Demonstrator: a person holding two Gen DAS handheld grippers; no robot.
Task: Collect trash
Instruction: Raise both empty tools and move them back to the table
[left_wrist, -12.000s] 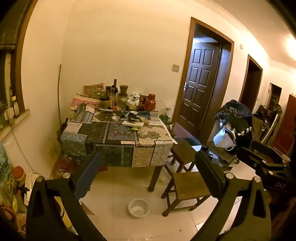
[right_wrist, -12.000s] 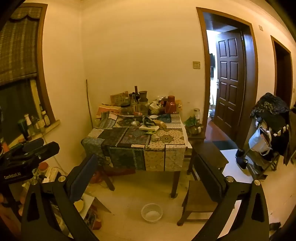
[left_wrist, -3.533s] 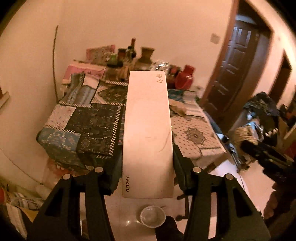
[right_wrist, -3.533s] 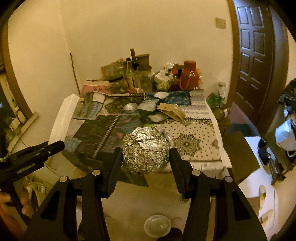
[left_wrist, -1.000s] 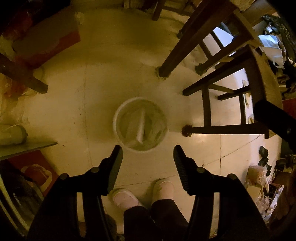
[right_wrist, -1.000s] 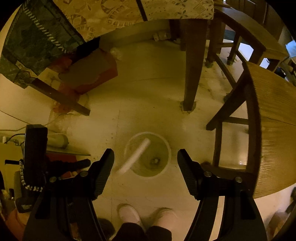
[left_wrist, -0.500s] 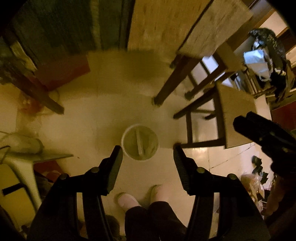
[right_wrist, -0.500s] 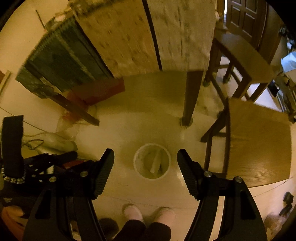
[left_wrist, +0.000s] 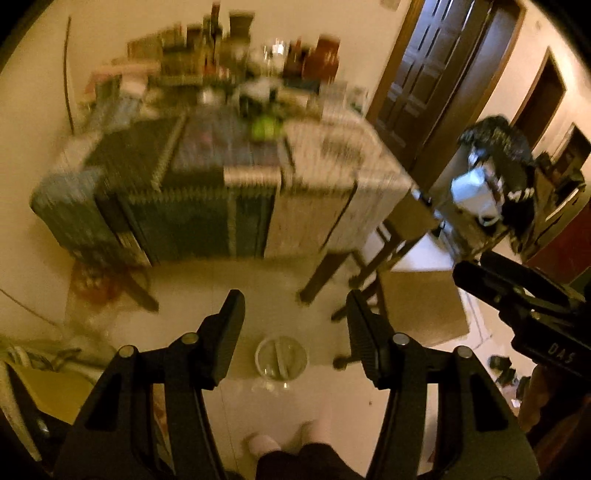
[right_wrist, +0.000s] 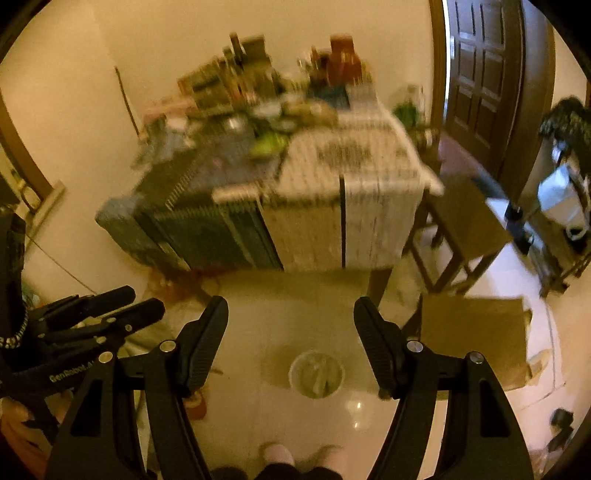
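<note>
A small white trash bin (left_wrist: 281, 357) stands on the tiled floor in front of my feet, with a long white box standing up in it; it also shows in the right wrist view (right_wrist: 316, 373). My left gripper (left_wrist: 294, 306) is open and empty, held above and behind the bin. My right gripper (right_wrist: 290, 314) is open and empty too. Both views are motion-blurred. More clutter, including something green (left_wrist: 264, 127), lies on the table (left_wrist: 207, 206) beyond.
The table with a patchwork cloth (right_wrist: 295, 218) carries bottles and jars at the back. Wooden stools (left_wrist: 421, 314) stand right of the bin. A dark door (left_wrist: 417, 74) is at the right. Bags and boxes lie along the left wall.
Both grippers have tilted up from looking straight down at the bin to facing the table. The white box and foil ball held earlier are out of the grippers.
</note>
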